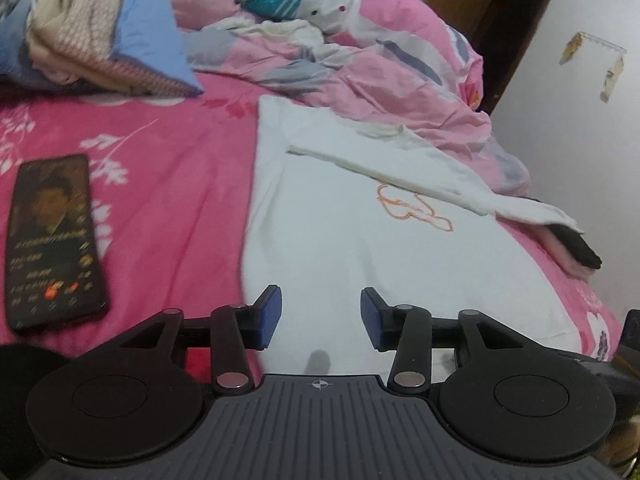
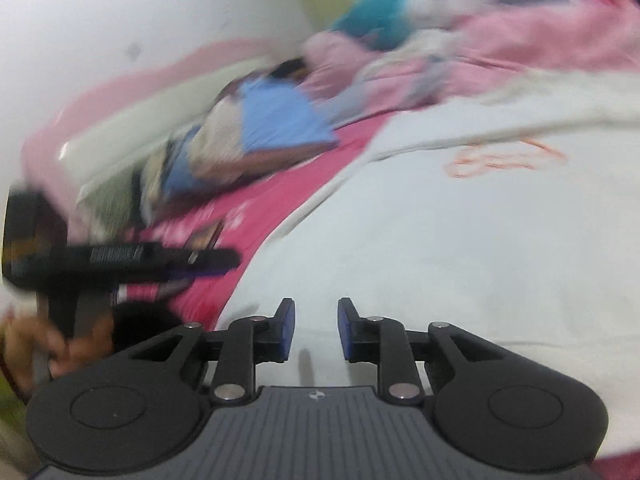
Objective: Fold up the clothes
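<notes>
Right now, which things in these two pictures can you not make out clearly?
- Left wrist view: white shirt, near hem hidden behind the left tool.
- Left wrist view: phone screen text too small and blurred.
- Right wrist view: clothes pile smeared by motion blur.

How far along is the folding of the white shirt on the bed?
Done: the white shirt lies flat on the pink sheet, one sleeve folded across it. In hand: nothing; the left claw and right claw are both open over the cloth. Left: the remaining folds, and the heap of clothes behind.
</notes>
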Action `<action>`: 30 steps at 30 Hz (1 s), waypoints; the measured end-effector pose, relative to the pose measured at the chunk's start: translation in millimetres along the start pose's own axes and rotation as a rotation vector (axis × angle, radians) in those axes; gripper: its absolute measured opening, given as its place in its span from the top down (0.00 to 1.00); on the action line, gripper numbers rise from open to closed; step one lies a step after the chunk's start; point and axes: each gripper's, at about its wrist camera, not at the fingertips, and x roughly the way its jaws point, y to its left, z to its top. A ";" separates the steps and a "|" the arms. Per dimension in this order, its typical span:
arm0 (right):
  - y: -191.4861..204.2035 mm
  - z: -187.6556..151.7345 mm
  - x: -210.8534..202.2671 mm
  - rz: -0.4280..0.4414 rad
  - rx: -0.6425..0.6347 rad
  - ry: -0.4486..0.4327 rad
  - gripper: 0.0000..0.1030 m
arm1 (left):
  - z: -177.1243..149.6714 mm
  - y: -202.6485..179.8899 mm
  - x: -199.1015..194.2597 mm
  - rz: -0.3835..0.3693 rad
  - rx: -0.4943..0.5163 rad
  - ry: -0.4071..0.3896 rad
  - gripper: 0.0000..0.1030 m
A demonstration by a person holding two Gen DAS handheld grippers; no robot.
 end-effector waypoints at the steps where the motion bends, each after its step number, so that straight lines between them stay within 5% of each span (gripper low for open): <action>1: -8.9 2.7 -5.3 -0.004 0.047 -0.014 0.74 | 2.6 -4.2 3.3 -0.002 0.007 -0.001 0.56; 7: -45.7 15.8 -35.4 -0.051 0.180 -0.079 0.64 | 19.7 -29.1 24.3 -0.013 0.047 0.005 0.51; 16: -85.0 70.4 -78.8 -0.155 0.200 -0.205 0.55 | 68.4 -70.5 70.6 -0.043 0.130 -0.009 0.36; 22: -146.3 128.8 -112.6 -0.342 0.256 -0.318 0.53 | 106.9 -90.8 130.4 -0.028 0.175 0.000 0.33; 30: -300.5 203.5 -168.4 -0.639 0.512 -0.514 0.52 | 126.1 -87.7 207.1 0.056 0.150 0.008 0.33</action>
